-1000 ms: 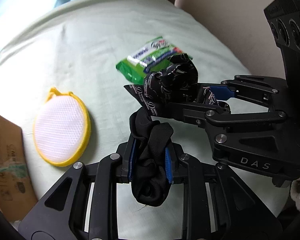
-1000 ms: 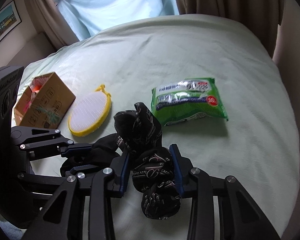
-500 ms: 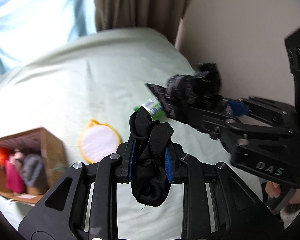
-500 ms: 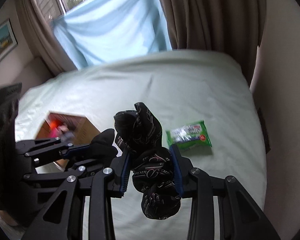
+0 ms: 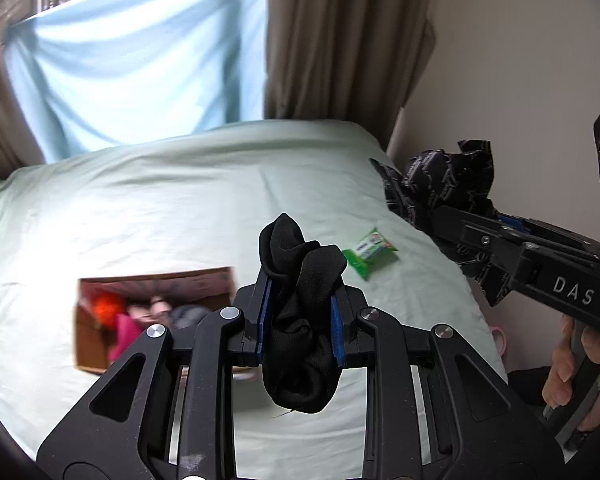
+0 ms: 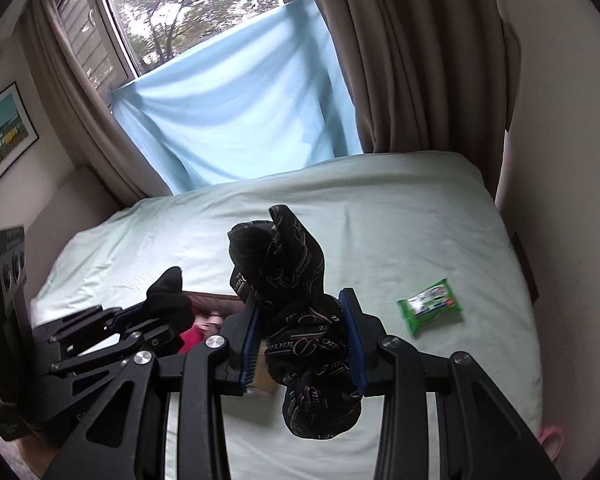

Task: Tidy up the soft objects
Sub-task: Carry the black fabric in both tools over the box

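"DAS" reads in white on the black right gripper (image 5: 452,216), gripped from below by a bare hand (image 5: 576,364). Its fingers are clamped on a crumpled black sock with pale script lettering (image 6: 300,320), up over the pale green bed (image 6: 400,208). The left gripper (image 5: 300,320) pinches a plain black sock (image 5: 300,328) above the open cardboard box (image 5: 100,344) on the bed. A green packet (image 6: 430,306) lies on the bed.

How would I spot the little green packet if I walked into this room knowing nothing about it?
Look at the wide bed with the pale green sheet below the curtained window. The small green plastic packet lies flat on the sheet by itself, towards the side next to the plain wall, apart from the open brown cardboard box. It is the only bright green, glossy, printed thing there.
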The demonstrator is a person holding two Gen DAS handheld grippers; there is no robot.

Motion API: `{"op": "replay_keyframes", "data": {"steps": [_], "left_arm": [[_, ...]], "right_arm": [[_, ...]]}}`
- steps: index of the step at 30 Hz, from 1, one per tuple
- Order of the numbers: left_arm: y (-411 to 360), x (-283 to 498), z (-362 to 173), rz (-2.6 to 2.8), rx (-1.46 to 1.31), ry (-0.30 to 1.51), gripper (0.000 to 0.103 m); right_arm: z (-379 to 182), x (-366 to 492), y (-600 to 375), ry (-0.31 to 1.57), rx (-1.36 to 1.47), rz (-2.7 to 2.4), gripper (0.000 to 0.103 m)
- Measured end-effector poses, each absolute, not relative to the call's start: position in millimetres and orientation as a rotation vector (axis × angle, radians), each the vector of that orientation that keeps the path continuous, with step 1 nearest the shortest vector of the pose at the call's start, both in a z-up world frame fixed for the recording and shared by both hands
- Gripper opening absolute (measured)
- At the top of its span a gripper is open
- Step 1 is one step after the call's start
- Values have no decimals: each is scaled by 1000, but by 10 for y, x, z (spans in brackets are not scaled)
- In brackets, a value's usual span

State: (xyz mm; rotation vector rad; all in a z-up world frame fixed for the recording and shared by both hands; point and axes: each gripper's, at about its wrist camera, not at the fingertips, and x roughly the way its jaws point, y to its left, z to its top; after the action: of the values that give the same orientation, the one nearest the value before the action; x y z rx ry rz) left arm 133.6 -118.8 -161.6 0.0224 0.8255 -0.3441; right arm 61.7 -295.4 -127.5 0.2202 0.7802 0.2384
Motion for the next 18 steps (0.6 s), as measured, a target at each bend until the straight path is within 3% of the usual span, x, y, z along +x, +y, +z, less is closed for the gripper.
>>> {"op": "replay_keyframes", "data": {"steps": [9,18], "left_arm": [[-14,1242,-1456,-265,1,830,21],[893,1556,-1801,-205,-32,895,21]], "right_arm": [[-1187,568,-1905,781,236,253,34],[-1485,849,-1179,858,240,253,34]]}}
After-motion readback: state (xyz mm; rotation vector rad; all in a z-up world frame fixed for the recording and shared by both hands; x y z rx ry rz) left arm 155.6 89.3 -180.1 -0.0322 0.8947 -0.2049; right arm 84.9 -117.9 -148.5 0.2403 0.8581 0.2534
